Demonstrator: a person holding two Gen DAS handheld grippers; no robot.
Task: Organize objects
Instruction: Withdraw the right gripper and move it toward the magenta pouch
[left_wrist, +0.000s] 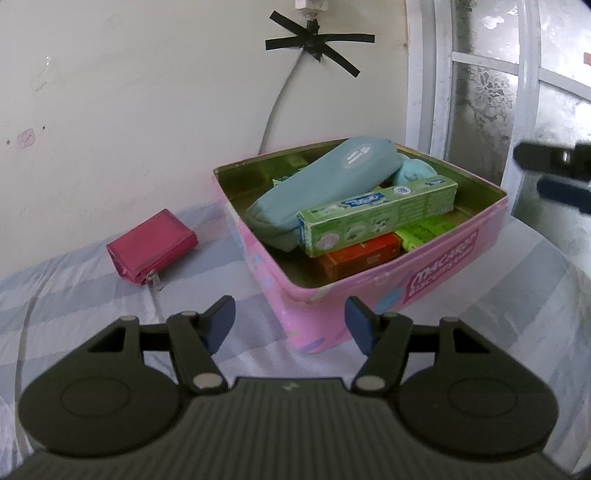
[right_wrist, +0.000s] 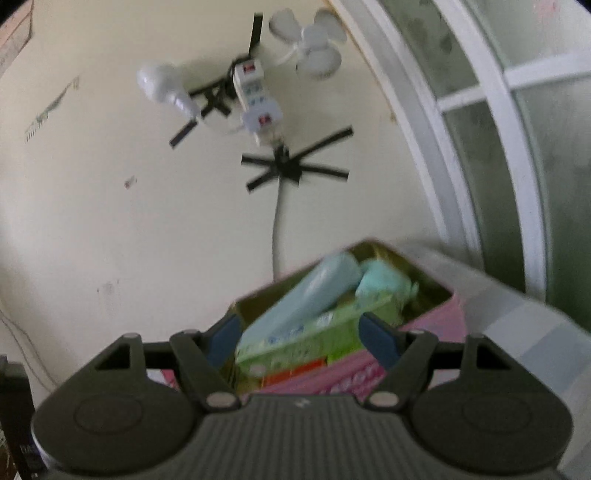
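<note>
so the pink square metal tin (left_wrist: 369, 291) on the striped bed sheet (left_wrist: 74, 295) is packed already, only the magenta foil packet (left_wrist: 151, 247) at its 9 o'clock is left out, which is probably why the left gripper (left_wrist: 290, 321) and right gripper (right_wrist: 301, 338) both hang wide apart, holding nothing

Pink tin (left_wrist: 369, 288) front: maroon label, white lettering, unreadable. Green carton (left_wrist: 376, 218): blue logo, print too small.
</note>
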